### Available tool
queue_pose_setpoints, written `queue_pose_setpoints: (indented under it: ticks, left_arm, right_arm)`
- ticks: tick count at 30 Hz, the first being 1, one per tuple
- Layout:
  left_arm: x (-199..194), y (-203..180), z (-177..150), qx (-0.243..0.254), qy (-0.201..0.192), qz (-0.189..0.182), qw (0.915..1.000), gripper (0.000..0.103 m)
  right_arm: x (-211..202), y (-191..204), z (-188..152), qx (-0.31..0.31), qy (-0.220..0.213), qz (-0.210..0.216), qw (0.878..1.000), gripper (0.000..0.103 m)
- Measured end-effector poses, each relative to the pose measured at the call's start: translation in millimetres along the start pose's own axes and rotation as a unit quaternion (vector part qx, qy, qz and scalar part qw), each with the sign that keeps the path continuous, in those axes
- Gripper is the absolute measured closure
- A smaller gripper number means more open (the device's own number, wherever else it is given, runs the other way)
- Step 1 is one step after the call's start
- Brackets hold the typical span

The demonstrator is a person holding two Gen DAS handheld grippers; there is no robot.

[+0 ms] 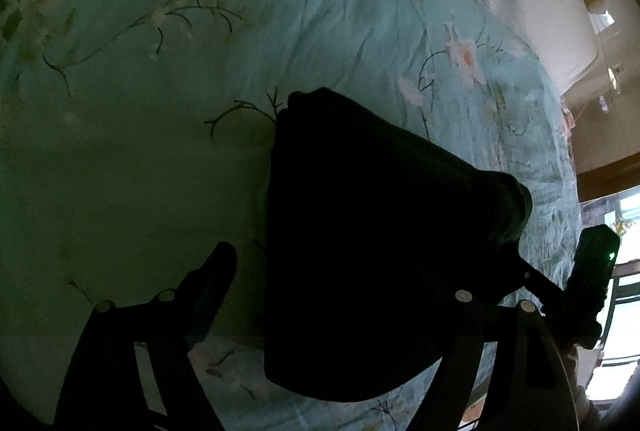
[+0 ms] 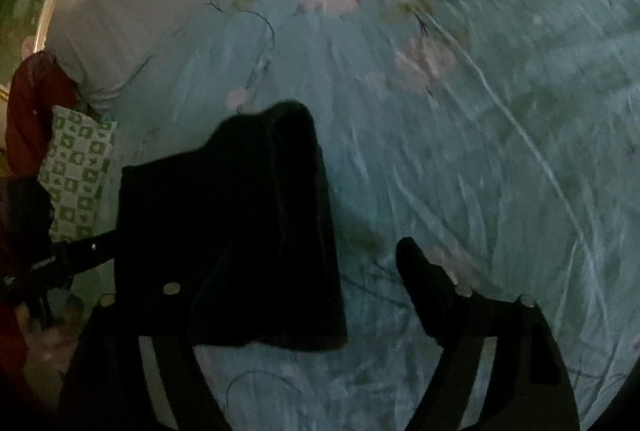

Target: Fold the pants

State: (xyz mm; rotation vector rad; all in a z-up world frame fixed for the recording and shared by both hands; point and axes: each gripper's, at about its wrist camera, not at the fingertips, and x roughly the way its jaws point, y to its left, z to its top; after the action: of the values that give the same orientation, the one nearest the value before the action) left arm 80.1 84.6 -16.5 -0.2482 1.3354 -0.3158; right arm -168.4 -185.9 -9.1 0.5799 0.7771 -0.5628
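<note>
Pants (image 1: pixel 360 251) sit closest to you, a dark folded bundle lying on the bedspread (image 1: pixel 160 111). Your left gripper (image 1: pixel 340 295) straddles the bundle, fingers spread wide, one side hidden behind the cloth. Your right gripper (image 2: pixel 288 271) also stands spread, nothing pinched. Its left finger is over the pants, its right finger (image 2: pixel 420 279) beside them. The fold looks nearly finished; next, probably press flat or fold once more. The bundle's long axis runs away from you, toward the pillow (image 2: pixel 76 175).

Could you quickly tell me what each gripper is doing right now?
Left gripper: open, black pants between its fingers.
Right gripper: open, pants between its fingers.
</note>
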Motion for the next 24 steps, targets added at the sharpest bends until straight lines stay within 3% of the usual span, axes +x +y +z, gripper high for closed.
queue_pose_setpoints:
  ticks: [6,16,19,20,21,24]
  left_arm:
    - [12.4,5.2,-1.1,-0.001,0.0,0.008,1.0,0.016]
    - [31.8,30.0,0.6,-0.036,0.011,-0.033,0.9987,0.019]
    - [32.5,26.0,-0.1,-0.026,0.009,-0.041,0.9988,0.032]
    - [32.0,25.5,-0.4,-0.026,0.011,-0.055,0.9981,0.047]
    - [32.3,25.4,-0.7,-0.032,0.015,-0.075,0.9966,0.054]
    - [30.7,24.3,-1.4,-0.034,0.012,-0.075,0.9965,0.056]
  right_arm:
    - [2.7,0.3,-1.9,-0.005,0.0,0.009,1.0,0.03]
    - [12.0,-2.8,-3.7,0.0,0.009,0.048,0.999,0.036]
    - [16.2,-7.9,-5.0,0.018,0.014,0.078,0.997,0.039]
    - [17.8,-10.1,-5.7,0.026,0.015,0.089,0.996,0.04]
    - [18.4,-11.8,-6.2,0.031,0.015,0.098,0.995,0.042]
    - [21.0,-16.7,-8.5,0.05,0.018,0.129,0.99,0.051]
